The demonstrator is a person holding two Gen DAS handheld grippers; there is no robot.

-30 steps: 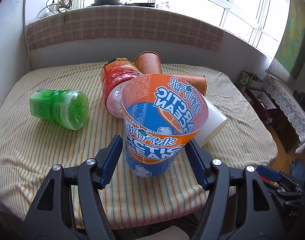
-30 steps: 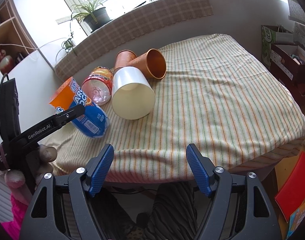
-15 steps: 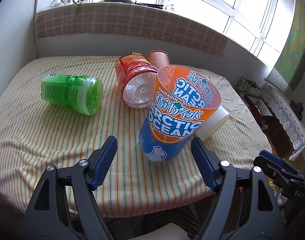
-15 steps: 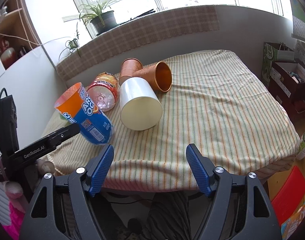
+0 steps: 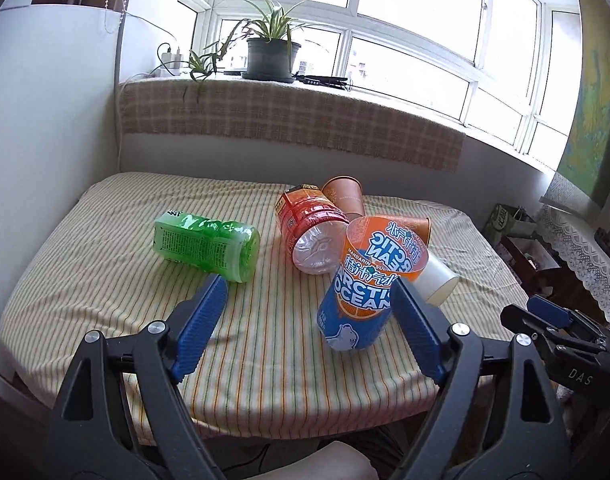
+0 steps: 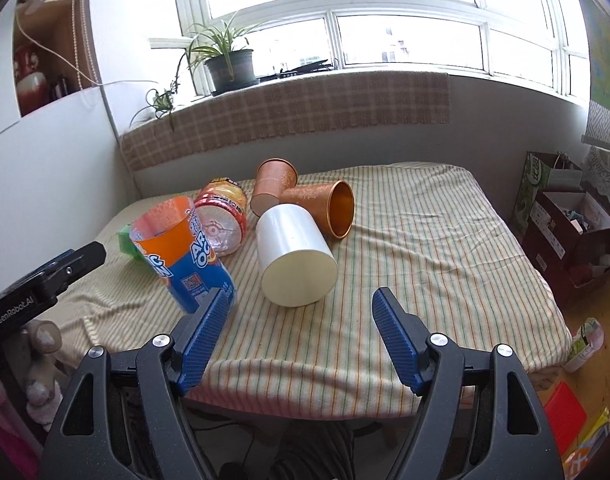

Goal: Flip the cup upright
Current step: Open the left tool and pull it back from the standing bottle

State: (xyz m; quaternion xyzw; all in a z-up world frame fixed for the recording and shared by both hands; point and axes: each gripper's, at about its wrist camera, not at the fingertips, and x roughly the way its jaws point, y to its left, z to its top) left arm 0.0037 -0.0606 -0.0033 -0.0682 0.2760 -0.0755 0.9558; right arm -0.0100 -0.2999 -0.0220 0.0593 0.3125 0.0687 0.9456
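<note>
The orange and blue Arctic Ocean cup (image 5: 369,284) stands mouth up on the striped cloth, leaning a little; it also shows in the right wrist view (image 6: 185,256). My left gripper (image 5: 309,320) is open and empty, pulled back near the table's front edge, its right finger (image 5: 415,332) just beside the cup. My right gripper (image 6: 301,332) is open and empty in front of a white cup (image 6: 295,256) that lies on its side. Two copper cups lie behind it, one (image 6: 325,206) with its mouth facing right and one (image 6: 271,186) further back.
A green bottle (image 5: 207,244) and a red-labelled clear bottle (image 5: 311,232) lie on their sides left of the cups. The table (image 6: 445,240) has a wall at the back and left. Boxes and bags (image 6: 565,216) stand on the floor at the right.
My left gripper has let go of the Arctic Ocean cup, opened wide and drawn back and up. The cup now stands on the cloth. My right gripper has risen slightly, still open.
</note>
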